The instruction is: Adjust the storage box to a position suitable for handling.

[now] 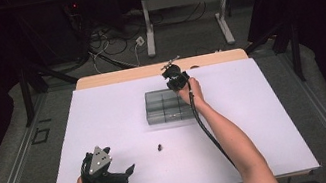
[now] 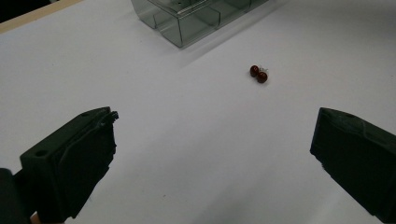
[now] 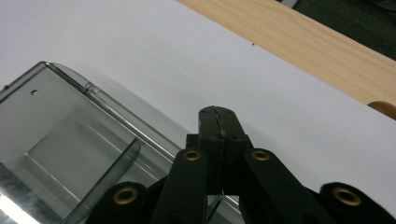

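Observation:
A clear compartment box [image 1: 168, 105] lies on the white table top, past its middle. My right gripper [image 1: 176, 80] hangs over the box's far right corner, jaws pressed together. In the right gripper view the shut tips [image 3: 217, 114] sit just past the box's rim [image 3: 107, 109], and I cannot tell whether anything tiny is pinched between them. Two small dark red beads [image 1: 159, 147] lie side by side on the table, nearer than the box. My left gripper [image 1: 120, 161] rests near the front left edge, jaws wide apart, facing the beads [image 2: 258, 73] and the box [image 2: 187, 18].
The white sheet [image 1: 105, 122] covers the table, with a bare wooden strip [image 1: 122, 75] along the far edge. Beyond it are a floor with cables and another table's legs [image 1: 149, 33]. The right forearm crosses the table's right half.

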Demonstrator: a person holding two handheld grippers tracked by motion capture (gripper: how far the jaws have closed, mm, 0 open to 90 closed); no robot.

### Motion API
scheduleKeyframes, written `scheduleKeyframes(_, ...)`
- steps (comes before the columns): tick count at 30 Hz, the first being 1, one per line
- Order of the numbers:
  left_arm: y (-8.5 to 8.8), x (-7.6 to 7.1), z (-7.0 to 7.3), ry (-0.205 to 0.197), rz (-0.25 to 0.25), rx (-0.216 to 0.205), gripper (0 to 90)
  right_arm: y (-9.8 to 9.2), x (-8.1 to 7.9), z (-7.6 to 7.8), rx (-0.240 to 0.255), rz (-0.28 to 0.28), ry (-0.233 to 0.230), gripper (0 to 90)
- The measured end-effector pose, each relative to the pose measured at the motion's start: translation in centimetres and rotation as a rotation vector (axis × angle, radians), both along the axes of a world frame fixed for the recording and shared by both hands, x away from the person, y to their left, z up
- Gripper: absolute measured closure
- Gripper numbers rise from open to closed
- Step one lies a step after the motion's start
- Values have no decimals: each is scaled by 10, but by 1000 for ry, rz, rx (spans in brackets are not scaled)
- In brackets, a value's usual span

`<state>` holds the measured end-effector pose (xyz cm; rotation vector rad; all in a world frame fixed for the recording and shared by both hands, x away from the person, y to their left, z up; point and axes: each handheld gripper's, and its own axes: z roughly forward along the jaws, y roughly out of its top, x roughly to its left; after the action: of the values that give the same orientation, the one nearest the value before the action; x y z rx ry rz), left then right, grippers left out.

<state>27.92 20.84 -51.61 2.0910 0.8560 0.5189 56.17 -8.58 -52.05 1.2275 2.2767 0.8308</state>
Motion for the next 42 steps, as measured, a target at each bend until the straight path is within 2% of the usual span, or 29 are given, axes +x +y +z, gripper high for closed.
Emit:
scheduleKeyframes(2,0,0,0,0,0,-1,0,0,1,-2,15,-7,-1,900)
scheduleKeyframes(8,-1,0,0,-5,-4,-2,0,0,1,-3,-4,-16,4,900)
scheduleKeyframes(12,-1,0,0,-6,-1,-3,0,0,0,-4,15,-14,-6,900)
scheduleKeyframes(15,-1,0,0,-6,1,-2,0,0,-2,-3,7,-19,11,900)
scheduleKeyframes(18,0,0,0,-2,-4,2,0,0,-4,-3,10,-18,6,900)
scheduleKeyframes(28,-1,0,0,-6,-2,0,0,1,-10,-4,12,4,-8,900)
scheduleKeyframes(29,-1,0,0,-5,-3,0,0,2,-11,-3,0,2,13,900)
scheduleKeyframes(30,-1,0,0,-5,-2,1,0,3,-10,-4,9,15,-11,900)
scheduleKeyframes(34,0,0,0,-2,1,1,0,8,-12,-4,-15,31,-18,900)
scheduleKeyframes(42,0,-1,0,-6,1,-3,0,10,-17,-3,-17,37,-3,900)
